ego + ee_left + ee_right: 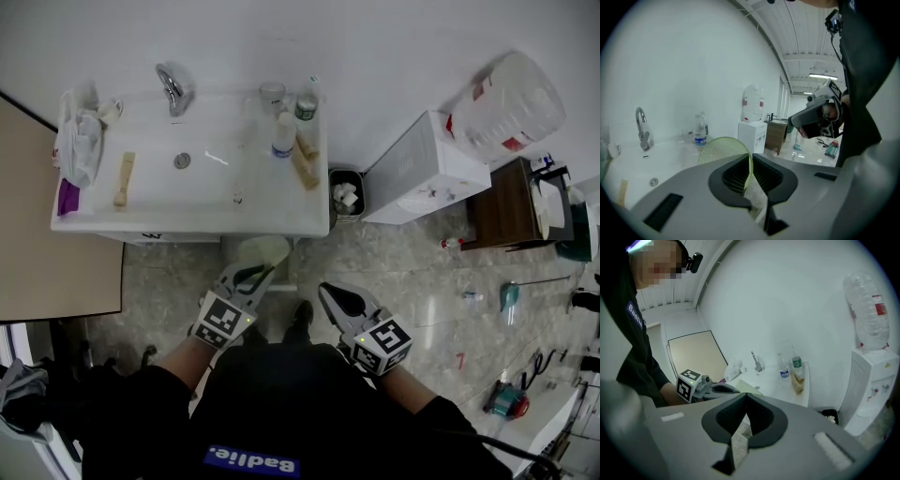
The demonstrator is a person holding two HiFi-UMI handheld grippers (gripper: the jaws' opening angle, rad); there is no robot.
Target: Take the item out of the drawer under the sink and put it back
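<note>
Sink counter [281, 211] sits at your upper left, and on it you have one crumpled plastic bag [80, 141], one wooden-handled brush [124, 178], one faucet [172, 89], one clear glass [272, 94], and two bottles: a blue-labelled bottle [283, 136] and a green-labelled bottle [307, 101] behind it. One brown object [304, 164] lies beside the bottles; you cannot tell what it is.

Right of the counter stand one small bin [346, 192], one white water dispenser [422, 169] carrying one water jug [511, 108], and one dark wooden cabinet [506, 206].

You hold two grippers. Your left gripper [246, 281] is clamped on the single pale green mesh disc [262, 251]. The disc's lower edge is pinched between the pads, and the round part stands up past the fingertips, edge-on to that gripper's camera. In the head view the disc hangs just in front of the counter's front edge, toward its right half.

Your right gripper [328, 292] has its jaws pressed together with nothing between them. It hovers just right of the left gripper, clear of the disc.
</note>
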